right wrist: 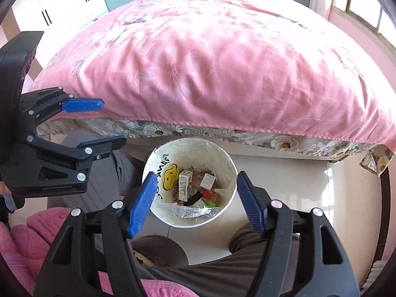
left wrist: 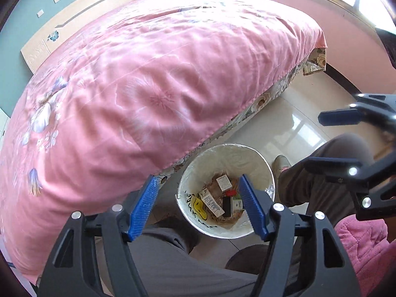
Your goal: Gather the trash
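Observation:
A white round waste bin (left wrist: 247,149) (right wrist: 173,144) with a clear liner and a yellow smiley face stands on the floor beside the bed. Inside lie small white cartons (left wrist: 224,183) (right wrist: 184,185), a black bar (left wrist: 227,206) (right wrist: 195,198), red and green bits (right wrist: 209,199) and a crumpled clear wrapper (right wrist: 195,211). My left gripper (left wrist: 199,177) (right wrist: 113,121) hangs high above the bin, open, with nothing between its blue pads. My right gripper (right wrist: 196,174) (left wrist: 313,140) hovers beside it at the same height, also open with nothing in it.
A bed under a pink flowered quilt (left wrist: 148,79) (right wrist: 210,69) fills the far side, its edge overhanging just behind the bin. A person's grey-trousered legs (left wrist: 173,259) (right wrist: 247,242), a slipper (left wrist: 281,163) and a pink sleeve (right wrist: 29,242) flank the bin on glossy tile floor (right wrist: 297,185).

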`<state>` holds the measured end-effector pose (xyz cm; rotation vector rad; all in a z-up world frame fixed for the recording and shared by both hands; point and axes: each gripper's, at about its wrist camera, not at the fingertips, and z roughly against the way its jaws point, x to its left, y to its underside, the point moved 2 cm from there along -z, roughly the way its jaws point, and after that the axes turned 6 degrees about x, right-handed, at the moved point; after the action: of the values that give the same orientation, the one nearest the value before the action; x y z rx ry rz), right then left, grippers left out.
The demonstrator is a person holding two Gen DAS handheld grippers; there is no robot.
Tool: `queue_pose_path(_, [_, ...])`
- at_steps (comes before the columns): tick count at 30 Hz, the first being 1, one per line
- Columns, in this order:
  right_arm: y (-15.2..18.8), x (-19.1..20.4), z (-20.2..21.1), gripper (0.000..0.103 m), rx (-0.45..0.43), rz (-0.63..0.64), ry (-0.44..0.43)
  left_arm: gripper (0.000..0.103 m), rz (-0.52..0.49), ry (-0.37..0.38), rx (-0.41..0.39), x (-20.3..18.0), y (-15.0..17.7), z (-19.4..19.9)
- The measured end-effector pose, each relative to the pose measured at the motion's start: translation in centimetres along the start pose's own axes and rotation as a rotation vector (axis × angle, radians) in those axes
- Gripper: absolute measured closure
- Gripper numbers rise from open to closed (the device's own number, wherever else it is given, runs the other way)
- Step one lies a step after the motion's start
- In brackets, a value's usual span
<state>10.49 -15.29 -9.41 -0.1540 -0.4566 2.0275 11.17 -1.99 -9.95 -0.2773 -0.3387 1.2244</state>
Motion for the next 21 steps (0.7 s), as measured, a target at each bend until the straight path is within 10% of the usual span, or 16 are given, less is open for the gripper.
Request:
queue_pose_path(7, [3.2,1.7,4.6,0.031,-0.129,-0.046,0.198,0.018,0.072,-0.066,-0.118,0.5,2.2,6.0])
queue_pose_path(21, [6.9,2.7,8.1,0.03,-0.219,-0.172,0.23,0.014,0.106,-0.137,-0.195,-1.7,5.2,9.8])
